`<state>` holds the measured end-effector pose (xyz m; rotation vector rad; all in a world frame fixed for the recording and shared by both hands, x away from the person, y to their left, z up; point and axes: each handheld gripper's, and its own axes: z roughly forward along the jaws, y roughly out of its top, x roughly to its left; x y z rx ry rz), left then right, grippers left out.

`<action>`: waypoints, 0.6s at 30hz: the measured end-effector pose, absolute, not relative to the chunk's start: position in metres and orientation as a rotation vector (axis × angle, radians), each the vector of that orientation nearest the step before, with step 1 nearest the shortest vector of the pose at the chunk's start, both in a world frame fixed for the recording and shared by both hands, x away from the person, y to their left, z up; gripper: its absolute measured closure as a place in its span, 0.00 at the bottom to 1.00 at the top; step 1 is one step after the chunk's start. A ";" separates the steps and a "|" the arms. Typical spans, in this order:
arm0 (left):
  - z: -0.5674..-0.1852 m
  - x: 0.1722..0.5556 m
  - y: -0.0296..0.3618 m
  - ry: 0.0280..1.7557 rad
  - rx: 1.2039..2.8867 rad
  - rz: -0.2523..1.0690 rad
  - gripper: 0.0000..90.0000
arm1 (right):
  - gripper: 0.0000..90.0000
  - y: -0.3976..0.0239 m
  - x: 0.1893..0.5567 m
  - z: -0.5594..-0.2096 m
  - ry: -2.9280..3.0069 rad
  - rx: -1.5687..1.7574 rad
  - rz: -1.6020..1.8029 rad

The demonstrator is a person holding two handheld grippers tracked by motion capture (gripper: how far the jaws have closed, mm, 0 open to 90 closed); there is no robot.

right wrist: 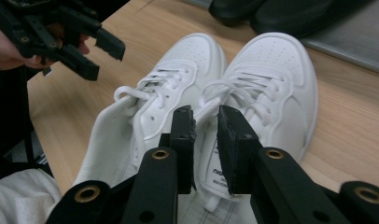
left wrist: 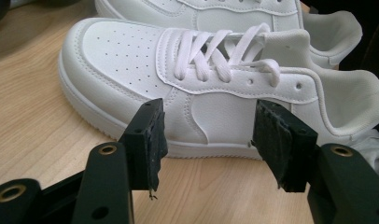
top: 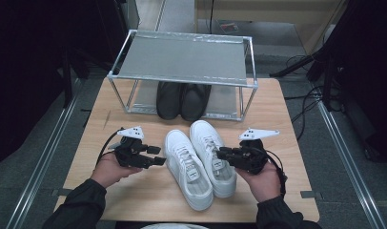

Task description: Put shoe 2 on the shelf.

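Nearest, the pair of white sneakers [top: 199, 162] lies mid-table between both grippers. Left gripper [top: 159, 161] jaws stand wide apart, empty; right gripper [top: 219, 153] jaws slightly parted (nothing clamped). Risk: snagging loose laces [left wrist: 215, 51] and dragging a sneaker toward the far rack [top: 182, 59].

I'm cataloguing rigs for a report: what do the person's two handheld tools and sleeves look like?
Both the left tool and the right tool are black, two-jawed, with brass-ringed holes, each topped by a pale grey three-cornered plate and trailing a black cable. The person wears dark long sleeves.
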<state>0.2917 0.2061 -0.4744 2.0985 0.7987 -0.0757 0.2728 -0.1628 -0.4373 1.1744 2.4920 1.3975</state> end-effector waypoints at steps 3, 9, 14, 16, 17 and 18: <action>-0.475 0.292 0.207 0.805 2.096 -0.064 0.46 | 0.78 -0.156 0.268 -0.440 2.508 1.160 1.400; -0.476 0.296 0.215 0.841 2.069 -0.049 0.45 | 0.58 -0.142 0.264 -0.451 2.532 1.160 1.365; -0.475 0.297 0.219 0.860 2.052 -0.043 0.44 | 0.52 -0.137 0.263 -0.459 2.545 1.192 1.360; -0.475 0.297 0.219 0.860 2.048 -0.039 0.44 | 0.49 -0.135 0.262 -0.460 2.538 1.193 1.359; -0.475 0.297 0.219 0.861 2.048 -0.040 0.44 | 0.48 -0.133 0.262 -0.460 2.532 1.190 1.350; -0.475 0.297 0.219 0.862 2.051 -0.037 0.44 | 0.46 -0.131 0.261 -0.460 2.527 1.184 1.342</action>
